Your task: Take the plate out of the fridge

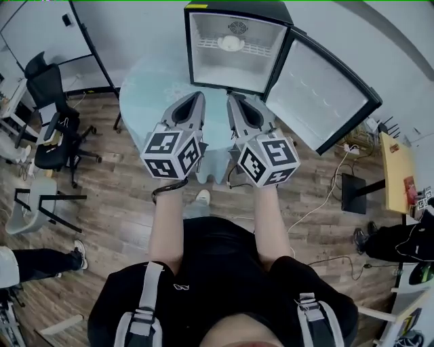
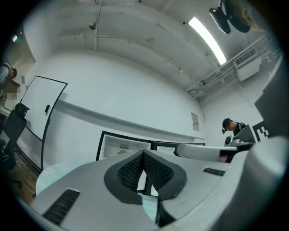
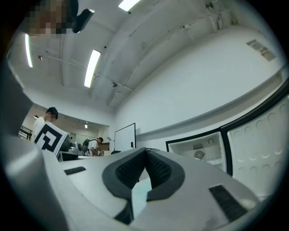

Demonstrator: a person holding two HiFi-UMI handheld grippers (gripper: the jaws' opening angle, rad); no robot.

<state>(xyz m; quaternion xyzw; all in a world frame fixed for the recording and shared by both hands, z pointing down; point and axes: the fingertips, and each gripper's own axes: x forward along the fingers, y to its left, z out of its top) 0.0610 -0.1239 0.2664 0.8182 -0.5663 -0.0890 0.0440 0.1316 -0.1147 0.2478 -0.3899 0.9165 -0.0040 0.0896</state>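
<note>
Pointing at fridge (image 1: 215, 66): left gripper (image 1: 197, 95), right gripper (image 1: 234, 97), parallel, jaws together.

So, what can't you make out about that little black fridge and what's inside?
- Head view: the round white plate inside the small black fridge is tiny and washed out by glare, so it is unclear whether anything lies on it.
- Left gripper view: the shut left gripper covers the fridge's lower part.
- Right gripper view: the shut right gripper does likewise, and the plate is too small to find.
</note>
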